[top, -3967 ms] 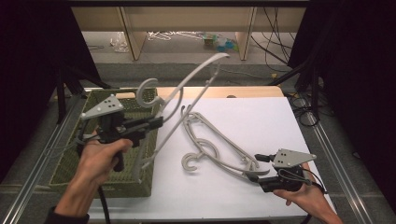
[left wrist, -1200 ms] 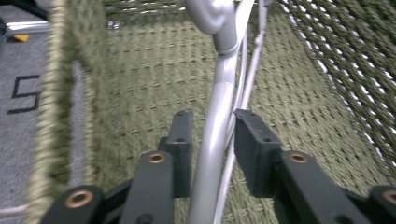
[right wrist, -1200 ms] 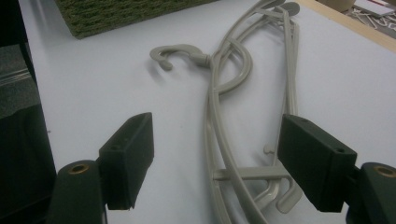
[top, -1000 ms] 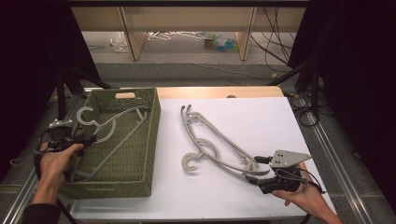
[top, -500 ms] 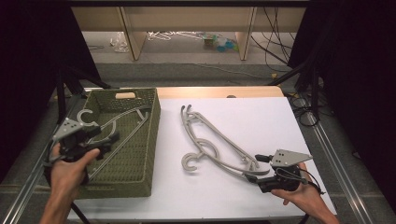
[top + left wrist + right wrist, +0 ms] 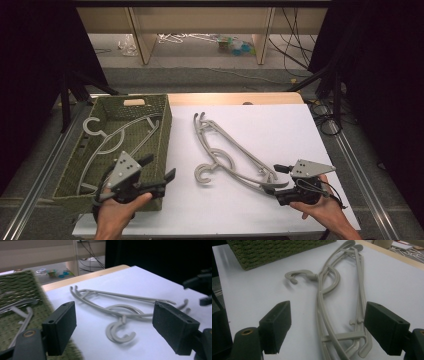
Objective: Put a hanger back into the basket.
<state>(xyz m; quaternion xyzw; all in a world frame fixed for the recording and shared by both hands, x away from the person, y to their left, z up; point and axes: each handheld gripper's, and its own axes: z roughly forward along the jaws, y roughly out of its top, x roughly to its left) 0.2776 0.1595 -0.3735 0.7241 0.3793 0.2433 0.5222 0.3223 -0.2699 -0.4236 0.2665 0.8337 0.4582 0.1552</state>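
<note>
High view puts your left gripper (image 6: 159,168) over the near right corner of the green woven basket (image 6: 165,131), which sits along the left edge of the white counter (image 6: 280,125); its jaws stand spread with nothing between them. One grey hanger (image 6: 117,137) lies inside the basket, its hook toward the basket's far left corner. Your right gripper (image 6: 272,179) rests near the counter's near right corner, jaws spread as well, with the near ends of the stacked grey hangers (image 6: 227,152) lying just at their tips. That stack runs diagonally across the middle of the counter, from a point near the basket's far right corner down toward your right hand (image 6: 327,212), and its hook curls open toward the near edge. Left gripper view looks across the basket's rim (image 6: 37,312) at the same stack (image 6: 112,311), well apart from its own jaws. Right gripper view shows the stack's near ends (image 6: 352,337) lying flat on the counter between the two open jaws, touching neither.
</note>
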